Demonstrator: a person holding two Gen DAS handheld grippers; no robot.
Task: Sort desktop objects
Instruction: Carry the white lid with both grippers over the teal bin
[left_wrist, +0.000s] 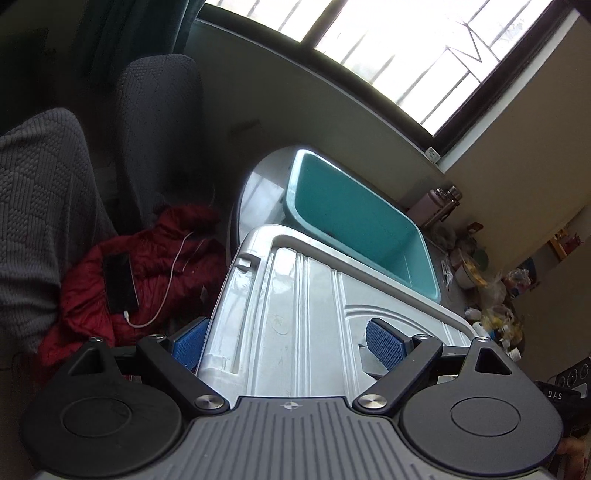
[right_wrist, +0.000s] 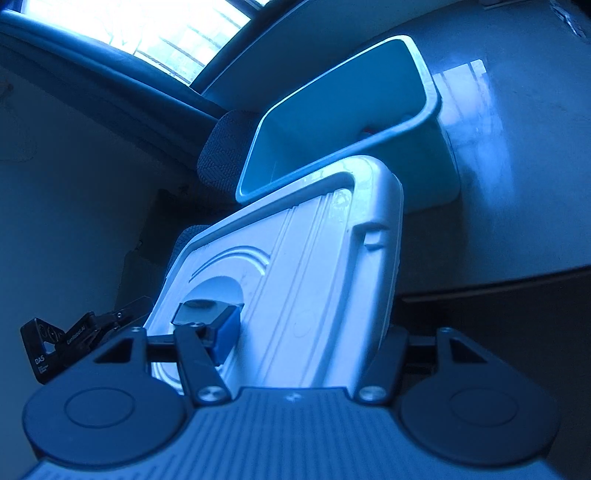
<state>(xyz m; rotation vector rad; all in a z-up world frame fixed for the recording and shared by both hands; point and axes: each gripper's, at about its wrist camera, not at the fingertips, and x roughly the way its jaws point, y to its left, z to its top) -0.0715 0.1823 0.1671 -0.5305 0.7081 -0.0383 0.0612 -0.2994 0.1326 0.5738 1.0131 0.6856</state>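
Observation:
A white ribbed plastic lid (left_wrist: 288, 295) is carried between both grippers. My left gripper (left_wrist: 288, 343) is shut on the lid, one blue pad (left_wrist: 190, 345) outside its edge and the other in the handle recess. In the right wrist view the lid (right_wrist: 306, 266) fills the middle. My right gripper (right_wrist: 303, 328) is shut on it, one pad (right_wrist: 216, 325) in the recess and the other finger hidden behind the lid's edge. Beyond the lid an open teal bin (left_wrist: 354, 221) (right_wrist: 332, 122) stands on a round table (left_wrist: 258, 192).
A red jacket (left_wrist: 159, 251) with a phone (left_wrist: 118, 284) and white cable lies to the left, beside grey chairs (left_wrist: 159, 110). A thermos (left_wrist: 439, 206) and cluttered small items (left_wrist: 480, 280) crowd the right. A small red thing (right_wrist: 369, 129) shows inside the bin.

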